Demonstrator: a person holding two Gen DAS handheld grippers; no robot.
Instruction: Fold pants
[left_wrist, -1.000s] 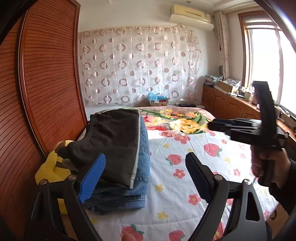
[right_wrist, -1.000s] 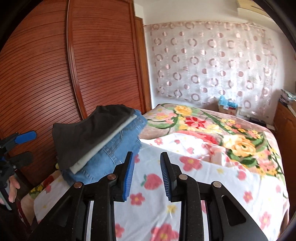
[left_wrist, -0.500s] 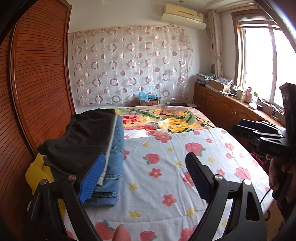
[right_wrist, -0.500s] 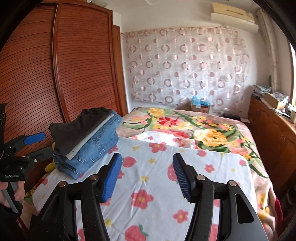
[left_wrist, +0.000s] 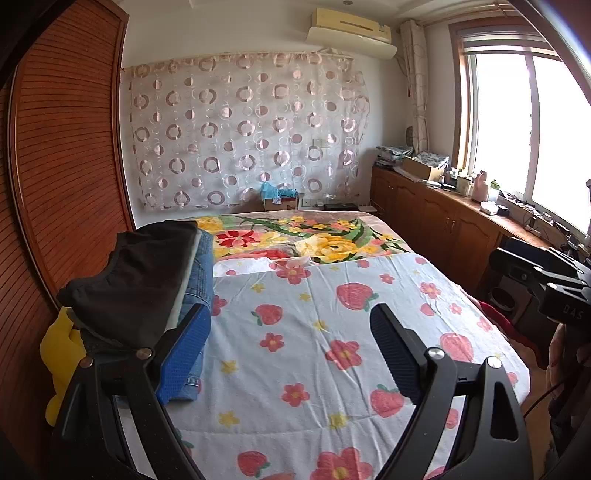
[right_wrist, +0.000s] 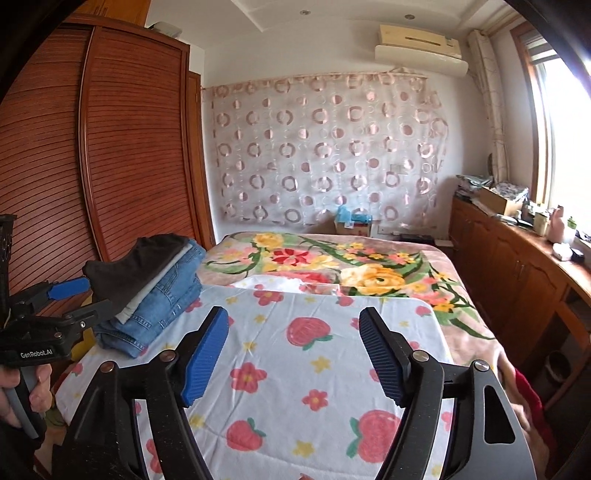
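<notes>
**Two open grippers above a bed, folded stack at the left edge**

Two hand-held grippers hang over a strawberry-print sheet (right_wrist: 321, 369) spread on the bed. The left gripper (left_wrist: 290, 350) has its jaws spread wide with nothing between them; only the sheet shows through the gap. The right gripper (right_wrist: 293, 354) has just been opening its jaws, which now stand well apart and empty. The folded pants form a stack (right_wrist: 155, 291) at the sheet's left edge, beside the slatted wooden wardrobe (right_wrist: 110, 147): a dark pair (left_wrist: 136, 280) on top, a pale layer beneath it, and blue jeans (right_wrist: 162, 306) at the bottom. In the right wrist view the left gripper sits just beside this stack, held by a hand (right_wrist: 22, 391). A floral blanket (right_wrist: 332, 266) covers the far half of the bed.
</notes>
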